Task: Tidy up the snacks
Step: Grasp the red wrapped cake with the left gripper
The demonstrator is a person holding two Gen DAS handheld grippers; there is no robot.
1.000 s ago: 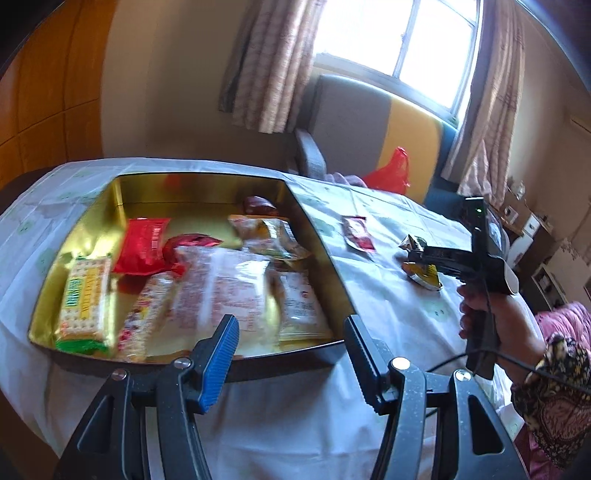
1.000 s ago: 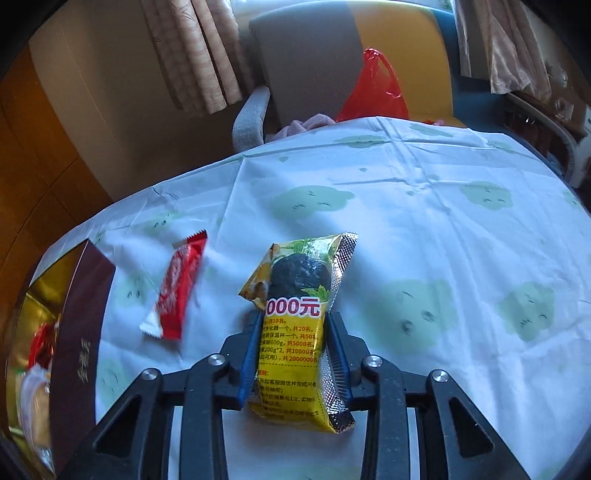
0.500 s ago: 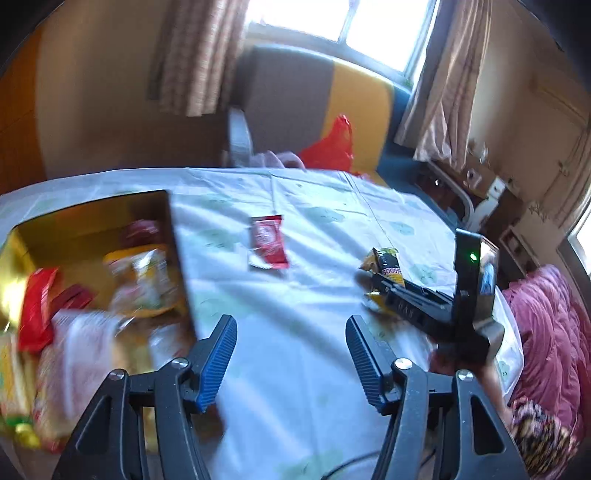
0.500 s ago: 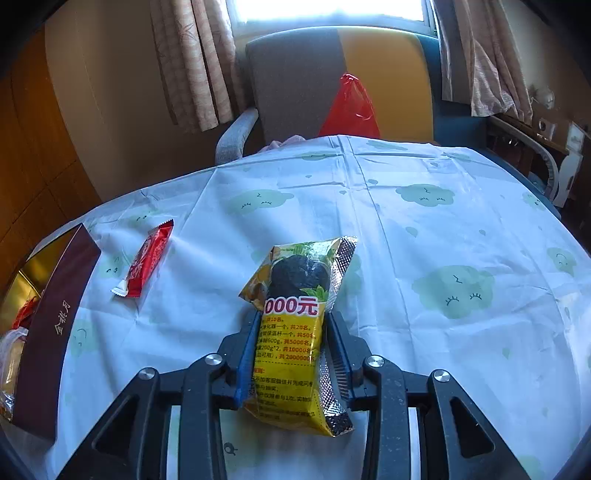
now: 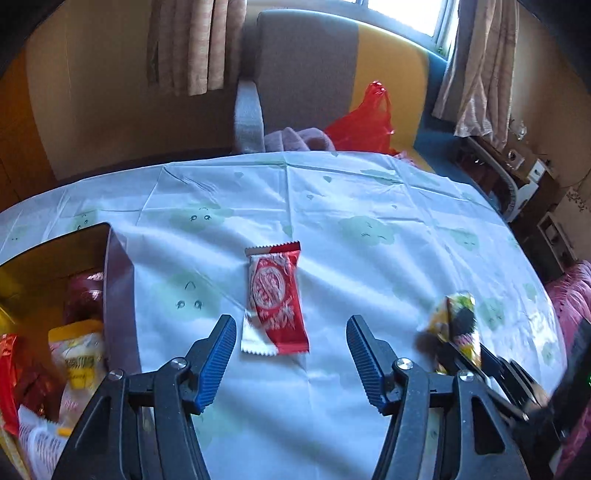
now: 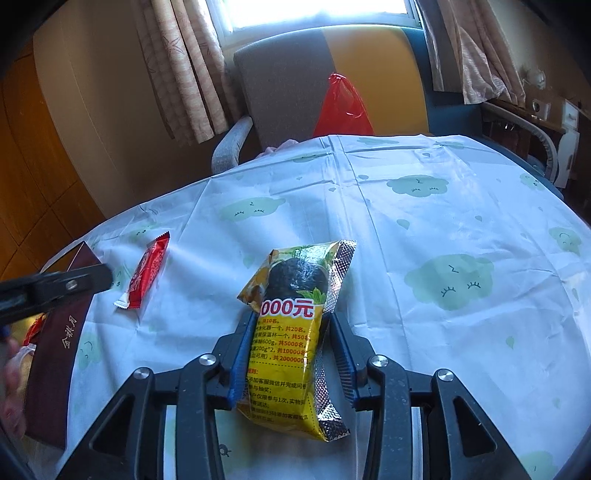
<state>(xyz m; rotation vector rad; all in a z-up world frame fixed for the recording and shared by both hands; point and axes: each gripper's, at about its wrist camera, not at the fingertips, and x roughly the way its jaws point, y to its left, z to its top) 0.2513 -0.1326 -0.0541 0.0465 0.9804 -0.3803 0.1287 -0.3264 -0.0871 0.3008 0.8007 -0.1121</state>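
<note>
My left gripper (image 5: 291, 363) fingers are spread wide, holding nothing; the red wafer packet (image 5: 275, 300) lies flat on the desk (image 5: 369, 236) just ahead of them, right of the gold tin (image 5: 110, 280). My right gripper (image 6: 293, 349), further right of the tin, has been easing open; the yellow snack packet (image 6: 295, 328) sits between its fingers; whether they press it, I can't tell.

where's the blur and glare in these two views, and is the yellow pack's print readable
Left wrist view: the tin's contents at the left edge and the yellow pack at right are motion-smeared; the red wrapper is slightly soft; the window is blown out. Right wrist view: sharp, the yellow pack's print is readable, its foil edge glints, and the window is overexposed; both views bend at the edges.
</note>
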